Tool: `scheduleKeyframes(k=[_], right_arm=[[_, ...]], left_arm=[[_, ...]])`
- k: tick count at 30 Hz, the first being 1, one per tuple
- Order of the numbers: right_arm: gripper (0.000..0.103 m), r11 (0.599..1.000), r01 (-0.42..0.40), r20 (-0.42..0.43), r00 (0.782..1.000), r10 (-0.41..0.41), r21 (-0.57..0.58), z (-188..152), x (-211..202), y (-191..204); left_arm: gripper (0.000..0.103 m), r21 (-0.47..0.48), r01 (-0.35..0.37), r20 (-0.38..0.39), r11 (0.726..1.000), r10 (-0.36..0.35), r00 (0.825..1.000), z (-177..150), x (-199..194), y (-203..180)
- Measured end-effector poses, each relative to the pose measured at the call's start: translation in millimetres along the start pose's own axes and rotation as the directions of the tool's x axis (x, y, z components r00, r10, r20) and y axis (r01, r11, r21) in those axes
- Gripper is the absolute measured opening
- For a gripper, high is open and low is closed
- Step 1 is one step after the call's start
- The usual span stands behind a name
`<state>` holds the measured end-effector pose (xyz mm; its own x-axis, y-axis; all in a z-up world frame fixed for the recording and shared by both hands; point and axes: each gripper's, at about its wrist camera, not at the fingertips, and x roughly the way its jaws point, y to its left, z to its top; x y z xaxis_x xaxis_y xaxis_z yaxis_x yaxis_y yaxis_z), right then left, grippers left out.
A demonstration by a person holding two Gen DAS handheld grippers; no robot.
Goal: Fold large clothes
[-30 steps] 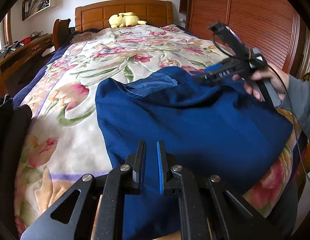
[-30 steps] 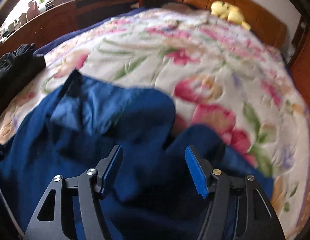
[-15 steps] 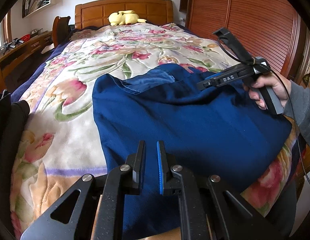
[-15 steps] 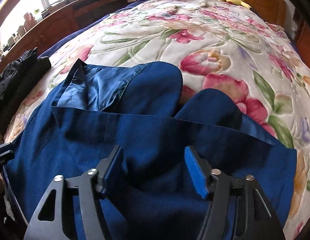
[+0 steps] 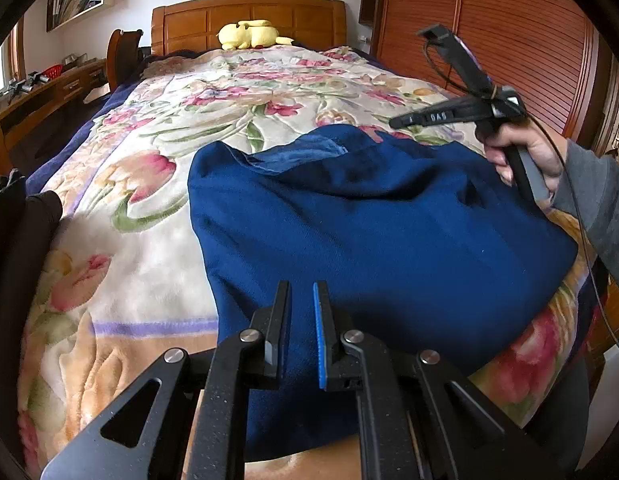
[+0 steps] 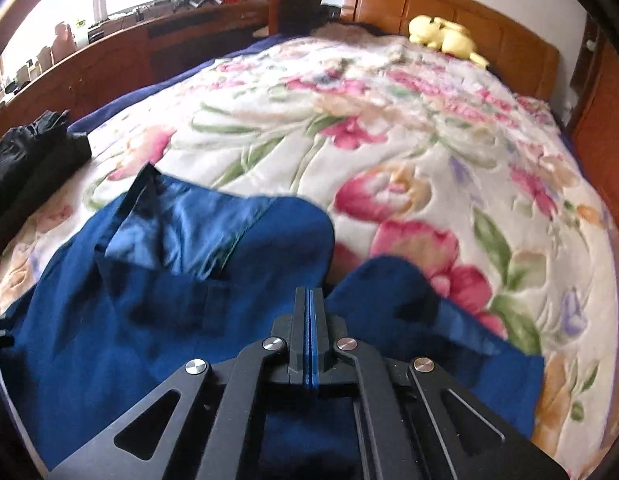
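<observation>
a: right hand-held gripper (image 6: 308, 300) pressed together over the navy garment (image 5: 369, 232), no cloth visibly pinched; pulling now could lift nothing.
b: left hand-held gripper (image 5: 301, 300) slightly spread above the garment's near hem. garment lies on the floral bed (image 5: 149, 240), folded edge toward the headboard.

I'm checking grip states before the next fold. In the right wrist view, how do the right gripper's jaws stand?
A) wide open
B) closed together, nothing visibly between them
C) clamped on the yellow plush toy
B: the right gripper shows its blue pads pressed together above the blue garment, with no cloth visibly pinched.
</observation>
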<state>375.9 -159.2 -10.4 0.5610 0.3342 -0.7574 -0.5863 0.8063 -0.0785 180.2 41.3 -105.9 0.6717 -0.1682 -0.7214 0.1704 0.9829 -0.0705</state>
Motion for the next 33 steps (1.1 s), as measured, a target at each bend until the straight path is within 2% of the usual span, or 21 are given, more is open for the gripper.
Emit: scheduleKeyframes(k=[4, 6, 9, 10, 12, 13, 14, 17, 20, 23, 24, 25, 26, 29, 33], right_arm=[[0.000, 1.000, -0.013, -0.006, 1.000, 0.013, 0.015, 1.6, 3.9, 1.2], [0.000, 0.997, -0.021, -0.056, 0.998, 0.025, 0.075, -0.4, 11.9, -4.6], [0.003, 0.993, -0.002, -0.058, 0.998, 0.009, 0.122, -7.9, 12.6, -6.0], [0.009, 0.993, 0.007, -0.057, 0.998, 0.000, 0.115, -9.1, 11.9, -4.2], [0.029, 0.994, 0.014, -0.084, 0.996, -0.005, 0.111, -14.0, 14.1, 0.0], [0.046, 0.992, -0.009, -0.111, 0.994, 0.023, 0.124, -15.9, 18.0, 1.1], [0.054, 0.991, -0.031, -0.133, 0.990, 0.048, 0.127, -16.1, 21.2, 1.7], [0.061, 0.996, -0.003, -0.162, 0.987, 0.018, 0.092, -15.6, 30.7, 5.8], [0.062, 0.996, 0.032, -0.215, 0.977, -0.015, 0.078, -17.3, 46.5, 8.3], [0.061, 0.998, 0.034, -0.242, 0.970, -0.023, 0.044, -14.3, 59.1, 15.7], [0.056, 0.999, 0.027, -0.246, 0.969, -0.016, 0.040, -13.7, 62.4, 15.9], [0.035, 0.999, 0.003, -0.245, 0.970, 0.005, 0.032, -12.5, 64.7, 15.7], [0.018, 1.000, -0.005, -0.249, 0.968, 0.012, 0.026, -11.7, 67.2, 15.9], [0.008, 1.000, 0.019, -0.250, 0.968, -0.022, -0.012, -13.7, 71.2, 15.6], [0.002, 0.995, 0.083, -0.189, 0.978, -0.092, -0.054, -9.7, 64.6, 19.4]], left_arm=[[0.011, -0.008, 0.004, -0.008, 1.000, -0.004, 1.000, -2.3, 4.0, 1.6], [0.011, -0.008, 0.007, -0.010, 1.000, -0.008, 1.000, -3.4, 4.9, 0.9], [0.011, -0.008, 0.017, -0.011, 1.000, -0.017, 1.000, -5.4, 5.4, -1.5], [0.011, -0.006, 0.018, -0.013, 1.000, -0.018, 1.000, -5.9, 5.7, -2.4], [0.011, 0.002, 0.017, -0.015, 1.000, -0.017, 1.000, -6.5, 6.6, -5.0], [0.011, 0.005, 0.014, -0.015, 1.000, -0.014, 1.000, -6.5, 7.0, -6.1], [0.011, 0.008, 0.012, -0.014, 1.000, -0.012, 1.000, -6.3, 7.2, -7.4], [0.011, 0.010, 0.015, -0.013, 1.000, -0.015, 1.000, -6.5, 6.8, -9.7], [0.011, 0.019, 0.012, -0.016, 1.000, -0.011, 1.000, -7.7, 5.9, -12.0], [0.011, 0.019, 0.011, -0.017, 1.000, -0.011, 1.000, -8.3, 5.5, -12.5], [0.011, 0.017, 0.012, -0.017, 1.000, -0.011, 1.000, -8.5, 5.3, -12.7], [0.011, 0.016, 0.012, -0.017, 1.000, -0.012, 1.000, -8.7, 4.8, -12.7], [0.011, 0.015, 0.012, -0.017, 1.000, -0.012, 1.000, -9.1, 4.6, -13.0], [0.011, 0.017, 0.012, -0.018, 1.000, -0.011, 1.000, -10.0, 4.2, -13.4], [0.011, 0.013, 0.014, -0.021, 1.000, -0.014, 1.000, -10.5, 5.0, -13.2]])
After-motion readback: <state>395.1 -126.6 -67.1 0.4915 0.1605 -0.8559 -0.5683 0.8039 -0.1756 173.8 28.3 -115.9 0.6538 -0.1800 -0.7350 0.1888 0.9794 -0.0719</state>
